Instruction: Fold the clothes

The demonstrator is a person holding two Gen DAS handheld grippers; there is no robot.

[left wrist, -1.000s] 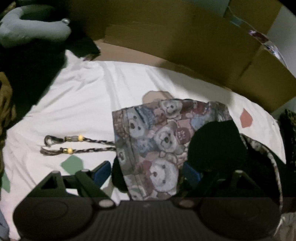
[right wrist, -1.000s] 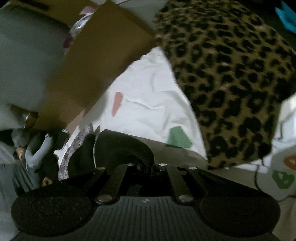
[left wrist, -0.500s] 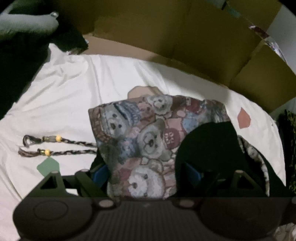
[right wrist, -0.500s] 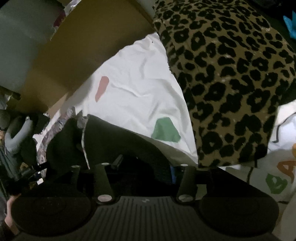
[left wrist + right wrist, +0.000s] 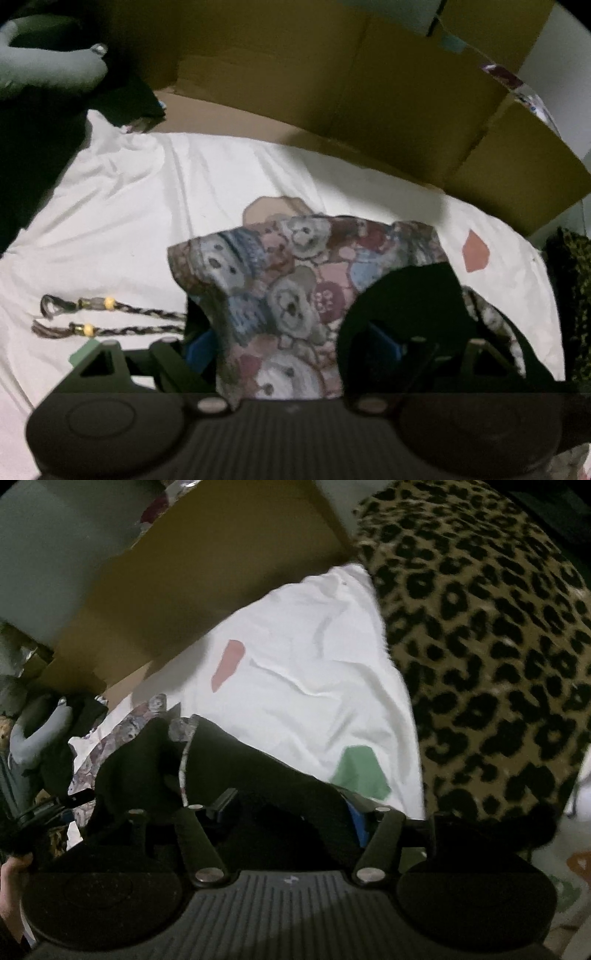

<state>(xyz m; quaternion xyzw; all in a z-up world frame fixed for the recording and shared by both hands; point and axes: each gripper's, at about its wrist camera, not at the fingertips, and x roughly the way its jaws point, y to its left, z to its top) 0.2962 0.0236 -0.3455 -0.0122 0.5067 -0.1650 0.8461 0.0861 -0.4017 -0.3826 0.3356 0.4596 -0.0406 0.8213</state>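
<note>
Left gripper (image 5: 291, 343) jaws stand wide, teddy-bear print garment (image 5: 284, 291) bunched up between the blue pads; can't tell if the pads actually press it, looks more like straddling a raised fold than a pinch. Likely parked there to steady the near edge while the other hand resets. Right gripper (image 5: 291, 812) jaws have just been opening, now well apart, with the garment's black lining (image 5: 258, 775) lying loose between them, so my read is it let go of that edge after laying it over. Garment sits mid-surface, near side, print up on the left, black inner fabric exposed on the right; its braided drawstrings (image 5: 110, 319) with yellow beads trail out flat to the left, still untucked. Fold looks partial. Surface is a white sheet (image 5: 147, 206) with coloured shape prints, soft and wrinkled, so cloth will drag. Cardboard boxes (image 5: 369, 92) wall off the far side, leopard-print blanket (image 5: 480, 646) crowds the right edge, dark clutter and a grey plush thing (image 5: 48, 70) far left. Lighting dim.
</note>
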